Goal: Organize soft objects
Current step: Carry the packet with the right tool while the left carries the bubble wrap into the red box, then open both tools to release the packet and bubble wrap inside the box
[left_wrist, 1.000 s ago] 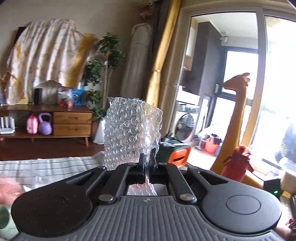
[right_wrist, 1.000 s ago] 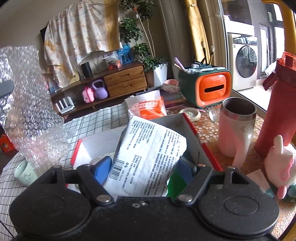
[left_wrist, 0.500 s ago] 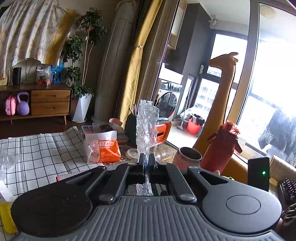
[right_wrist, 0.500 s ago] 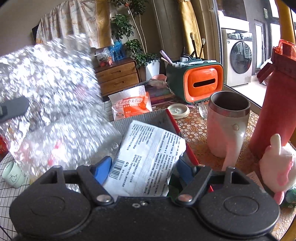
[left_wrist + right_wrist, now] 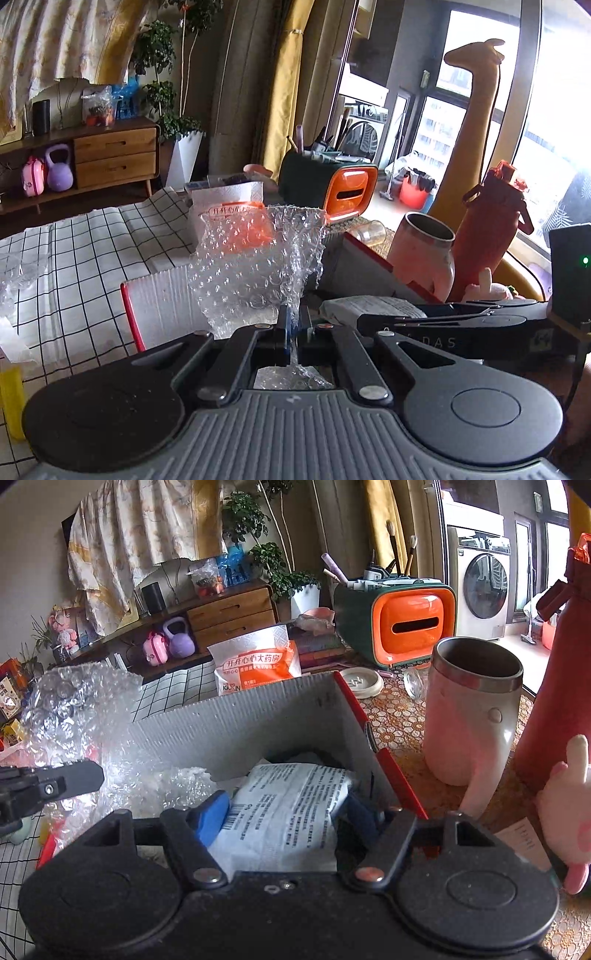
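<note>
My left gripper (image 5: 293, 325) is clamped tight on a sheet of clear bubble wrap (image 5: 255, 266), pinching it near its lower edge so the rest stands up like a loose fan above the fingers. I hold it by one thin fold — that keeps the bulk free to drop. It hangs over the near left part of a grey corrugated box with red edges (image 5: 162, 295), which sits on the tabletop beside a black-and-white checked cloth (image 5: 85, 240).

My right gripper (image 5: 284, 812) grips a soft white packet printed with small text and a barcode (image 5: 291, 808); its blue-padded fingers (image 5: 212, 812) press the packet from both sides. The packet sits low inside the box (image 5: 258, 716), against the right-hand wall. In my judgement I am holding it there to keep it flat and leave the left side of the box free for the wrap.

Seen from the right wrist, the bubble wrap (image 5: 85, 716) already spills over the box's left wall, some of it touching the inside.

Behind the box's far wall stands an orange-and-white pharmacy bag (image 5: 258, 661). Toward the tabletop's right edge are a pink steel-rimmed mug (image 5: 472, 716), a red bottle (image 5: 554, 686) and a pink plush toy (image 5: 572, 812), none of them touched.

Next — I judge — lower the wrap and let go.
</note>
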`<control>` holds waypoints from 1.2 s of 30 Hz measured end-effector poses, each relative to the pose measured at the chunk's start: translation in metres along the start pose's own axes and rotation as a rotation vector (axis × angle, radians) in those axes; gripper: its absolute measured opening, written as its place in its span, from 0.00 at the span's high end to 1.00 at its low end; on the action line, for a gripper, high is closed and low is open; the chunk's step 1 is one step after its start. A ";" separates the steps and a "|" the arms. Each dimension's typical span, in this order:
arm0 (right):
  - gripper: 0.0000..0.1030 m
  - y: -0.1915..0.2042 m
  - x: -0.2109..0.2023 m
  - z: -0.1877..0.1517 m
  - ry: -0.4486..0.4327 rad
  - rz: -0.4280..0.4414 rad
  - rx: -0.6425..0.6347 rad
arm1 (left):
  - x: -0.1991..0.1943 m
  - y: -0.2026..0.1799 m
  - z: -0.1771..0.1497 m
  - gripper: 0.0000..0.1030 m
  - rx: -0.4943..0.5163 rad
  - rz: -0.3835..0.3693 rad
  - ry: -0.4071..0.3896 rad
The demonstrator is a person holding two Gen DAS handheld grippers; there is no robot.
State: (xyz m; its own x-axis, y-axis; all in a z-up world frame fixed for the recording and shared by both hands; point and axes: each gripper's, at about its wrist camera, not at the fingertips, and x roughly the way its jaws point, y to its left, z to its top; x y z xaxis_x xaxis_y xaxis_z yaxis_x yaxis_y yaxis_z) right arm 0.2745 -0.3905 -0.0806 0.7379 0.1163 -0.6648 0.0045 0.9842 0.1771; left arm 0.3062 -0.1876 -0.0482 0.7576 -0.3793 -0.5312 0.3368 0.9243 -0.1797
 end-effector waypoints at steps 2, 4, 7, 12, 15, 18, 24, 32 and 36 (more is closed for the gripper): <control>0.32 0.000 0.001 -0.001 -0.002 -0.004 -0.004 | 0.006 0.002 -0.005 0.97 0.001 0.003 0.025; 0.32 0.002 0.002 -0.001 -0.004 -0.008 -0.011 | 0.010 0.003 -0.009 0.97 0.004 0.000 0.045; 0.32 0.002 0.001 -0.002 -0.005 -0.011 -0.010 | 0.015 0.003 -0.013 0.97 0.007 -0.002 0.073; 0.31 0.002 0.000 -0.004 -0.004 -0.016 -0.007 | 0.022 0.003 -0.020 0.97 0.009 -0.006 0.126; 0.31 0.001 -0.002 -0.005 -0.003 -0.017 -0.005 | 0.025 0.002 -0.024 0.97 0.012 0.010 0.151; 0.32 0.001 -0.007 -0.006 -0.008 -0.016 0.002 | 0.027 0.001 -0.027 0.97 0.019 0.017 0.178; 0.32 0.003 -0.018 -0.007 -0.023 -0.009 -0.004 | 0.025 -0.002 -0.030 0.96 0.037 0.008 0.204; 0.31 0.009 -0.033 -0.008 -0.030 -0.002 -0.010 | 0.017 -0.005 -0.031 0.96 0.048 -0.024 0.207; 0.29 0.015 -0.042 -0.010 -0.031 -0.002 -0.026 | 0.012 -0.010 -0.031 0.96 0.063 -0.024 0.197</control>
State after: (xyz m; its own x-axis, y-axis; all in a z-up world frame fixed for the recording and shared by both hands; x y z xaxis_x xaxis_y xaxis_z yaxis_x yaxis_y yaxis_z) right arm 0.2372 -0.3795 -0.0574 0.7582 0.1105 -0.6425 -0.0115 0.9876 0.1563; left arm 0.2945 -0.1997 -0.0785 0.6270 -0.3797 -0.6802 0.3927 0.9082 -0.1450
